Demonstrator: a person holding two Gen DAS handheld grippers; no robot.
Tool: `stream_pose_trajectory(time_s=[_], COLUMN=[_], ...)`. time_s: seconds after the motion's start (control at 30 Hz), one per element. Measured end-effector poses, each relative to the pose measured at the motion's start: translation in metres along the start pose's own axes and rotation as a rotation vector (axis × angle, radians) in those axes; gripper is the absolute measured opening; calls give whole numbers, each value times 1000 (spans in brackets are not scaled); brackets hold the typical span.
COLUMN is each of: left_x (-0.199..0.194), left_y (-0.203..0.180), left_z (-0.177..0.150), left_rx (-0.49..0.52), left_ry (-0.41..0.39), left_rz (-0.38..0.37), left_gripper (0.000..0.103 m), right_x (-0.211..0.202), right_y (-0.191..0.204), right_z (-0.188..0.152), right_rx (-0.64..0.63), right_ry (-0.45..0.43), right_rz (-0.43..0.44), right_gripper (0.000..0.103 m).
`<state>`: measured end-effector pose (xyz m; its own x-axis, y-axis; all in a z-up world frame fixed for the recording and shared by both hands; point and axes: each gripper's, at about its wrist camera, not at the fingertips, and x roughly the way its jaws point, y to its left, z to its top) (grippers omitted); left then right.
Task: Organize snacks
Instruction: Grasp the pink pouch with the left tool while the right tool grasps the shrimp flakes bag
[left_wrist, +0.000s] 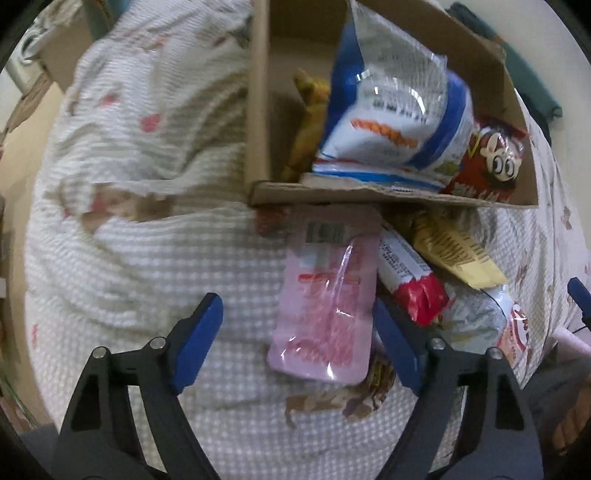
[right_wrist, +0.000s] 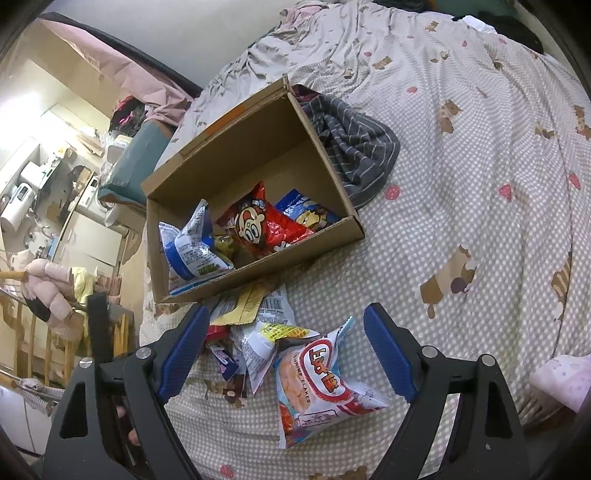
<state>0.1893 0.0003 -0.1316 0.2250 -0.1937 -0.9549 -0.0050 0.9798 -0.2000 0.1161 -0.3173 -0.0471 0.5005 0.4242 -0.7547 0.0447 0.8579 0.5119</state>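
- Spread wide over bedsheet (right_wrist: 461, 221): right tongs (right_wrist: 284, 354), shrimp bag (right_wrist: 317, 384) between tips; left tongs (left_wrist: 299, 343), equally agape, beside pink packet (left_wrist: 325, 310).
- Ahead: box (right_wrist: 255, 269), part-filled.
- Risks: slick film slipping, neighbouring packets dragged along.

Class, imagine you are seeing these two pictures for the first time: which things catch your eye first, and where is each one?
The cardboard box on the checked bedspread draws the eye first, with a red cartoon bag and a blue-and-white bag inside it. In front of the box lies a loose pile of packets, the shrimp flakes bag nearest, between the open jaws of the right gripper. In the left view, a pink packet lies between the left gripper's open jaws.
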Motion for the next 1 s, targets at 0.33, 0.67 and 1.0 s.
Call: stream_pose_trajectory(time_s=[0.33,0.67,1.0], left_x=[26,-10,-53], left_y=[-6,-8,5], left_z=[4,-5,-30], left_rx=[18,40,57], left_ry=[52,-11,-47], left_rz=[-39,-24,36], left_gripper=[55,36,20], right_x=[10,12,11], right_y=[-1,4,0], right_z=[0,-3,-9], right_rx=[-3,-35,-39], right_ry=[31,38,89], right_rz=[-14,-30,-51], right_gripper=[88,88,88])
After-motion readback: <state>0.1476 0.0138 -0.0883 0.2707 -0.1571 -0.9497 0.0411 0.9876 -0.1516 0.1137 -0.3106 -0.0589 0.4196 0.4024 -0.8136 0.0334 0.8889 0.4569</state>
